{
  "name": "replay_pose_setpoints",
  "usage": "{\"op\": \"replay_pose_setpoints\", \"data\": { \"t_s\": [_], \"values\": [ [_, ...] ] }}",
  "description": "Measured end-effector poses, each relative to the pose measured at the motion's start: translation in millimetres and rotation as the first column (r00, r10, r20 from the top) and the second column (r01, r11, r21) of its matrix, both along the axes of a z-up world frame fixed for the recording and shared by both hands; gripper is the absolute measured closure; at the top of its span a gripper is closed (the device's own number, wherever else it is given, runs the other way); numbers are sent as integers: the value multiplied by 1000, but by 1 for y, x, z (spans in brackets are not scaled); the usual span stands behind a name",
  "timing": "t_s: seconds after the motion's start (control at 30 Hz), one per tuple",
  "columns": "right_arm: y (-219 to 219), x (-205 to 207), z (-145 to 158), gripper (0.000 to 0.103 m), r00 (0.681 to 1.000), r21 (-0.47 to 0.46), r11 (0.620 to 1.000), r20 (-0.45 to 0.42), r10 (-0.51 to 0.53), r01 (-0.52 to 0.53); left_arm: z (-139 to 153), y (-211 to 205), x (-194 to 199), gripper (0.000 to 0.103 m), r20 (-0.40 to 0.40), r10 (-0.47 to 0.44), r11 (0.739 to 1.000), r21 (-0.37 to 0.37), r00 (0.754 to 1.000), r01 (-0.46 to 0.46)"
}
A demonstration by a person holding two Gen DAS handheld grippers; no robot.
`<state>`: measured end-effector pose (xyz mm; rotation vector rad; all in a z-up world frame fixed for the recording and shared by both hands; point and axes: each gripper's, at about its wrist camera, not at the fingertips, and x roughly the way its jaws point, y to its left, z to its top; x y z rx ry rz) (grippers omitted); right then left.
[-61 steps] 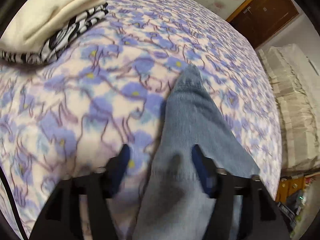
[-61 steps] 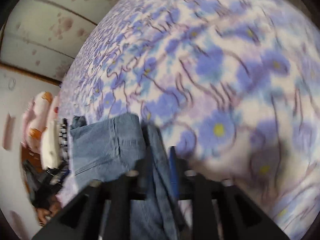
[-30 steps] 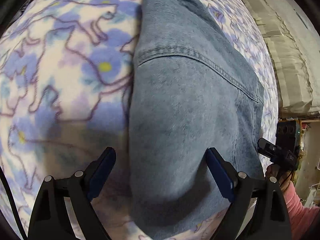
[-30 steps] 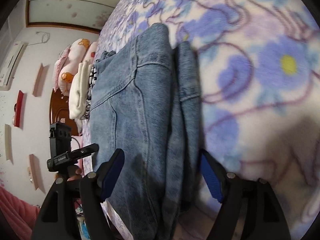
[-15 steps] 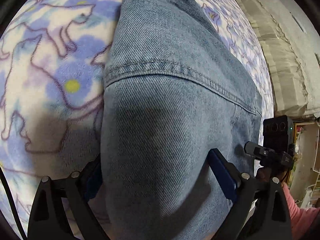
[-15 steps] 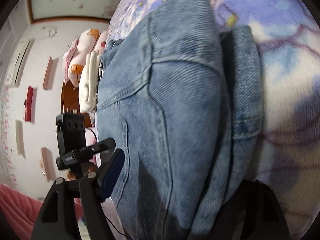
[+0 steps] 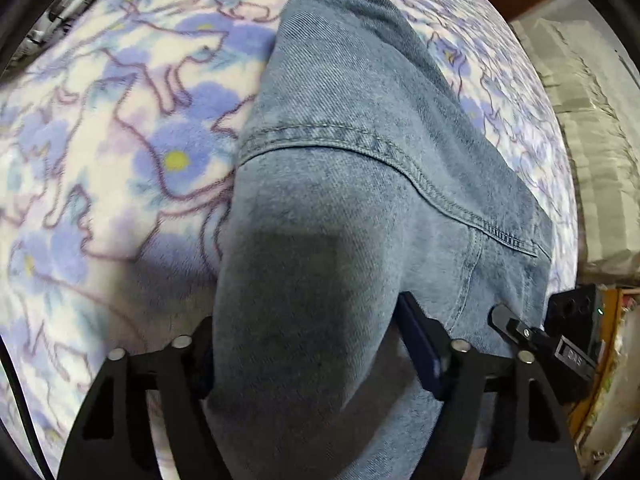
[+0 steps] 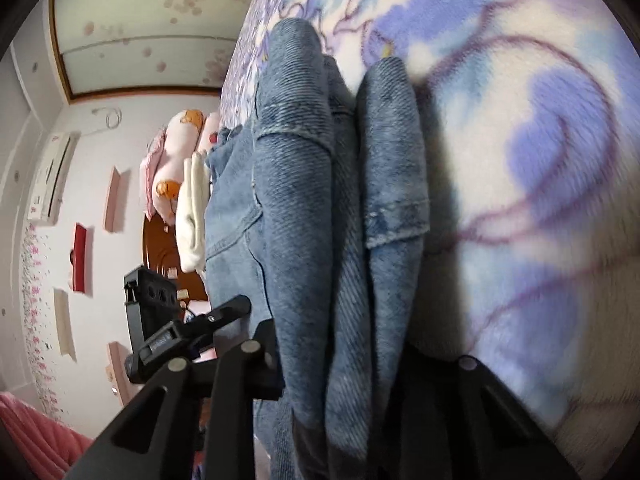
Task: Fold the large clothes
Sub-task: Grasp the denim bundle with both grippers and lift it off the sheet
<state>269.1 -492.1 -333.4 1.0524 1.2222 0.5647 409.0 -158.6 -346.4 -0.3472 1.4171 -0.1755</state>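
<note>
Folded blue jeans [image 7: 360, 168] lie on a fleece blanket with blue flowers [image 7: 120, 160]. My left gripper [image 7: 308, 344] points steeply down at their near end. Its jaws are closing, and a thick fold of denim bulges between the pads, hiding the left one. In the right wrist view the jeans [image 8: 296, 200] stand bunched in several layers on the blanket [image 8: 540, 160]. My right gripper [image 8: 352, 360] has its jaws closing narrowly, with those layers squeezed between the fingers. Each view shows the other gripper's black body at the jeans' side.
A folded stack of cream and zebra-striped clothes [image 8: 192, 208] lies farther up the bed, with pink plush pillows [image 8: 176, 152] behind. A beige folded quilt [image 7: 592, 140] sits beyond the bed's right edge. A pink sleeve [image 8: 32, 440] shows at the lower left.
Both grippers pushed in over the jeans' edge and narrowed their jaws from wide open. The right one closed much further, bunching the denim layers together.
</note>
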Motion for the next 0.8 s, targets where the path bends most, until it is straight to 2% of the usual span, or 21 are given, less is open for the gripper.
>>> {"op": "replay_pose_setpoints", "data": {
  "t_s": [0.2,0.4,0.6,0.8],
  "values": [
    [7,-16,39,83,999,-79,997,48,14,-11,20,-17,-6,44,-19,17,997,70,1000,-16],
    [27,-41,83,84,989,-268,958,75,129,-105,31,-24,-29,51,-99,15,997,82,995,-7],
    [36,-89,124,85,972,-370,903,2,236,-218,47,-25,-89,52,-228,15,997,76,974,3],
    [59,-133,156,85,956,-390,878,-30,291,-280,67,-6,-132,53,-302,-25,996,75,953,50]
  ]
}}
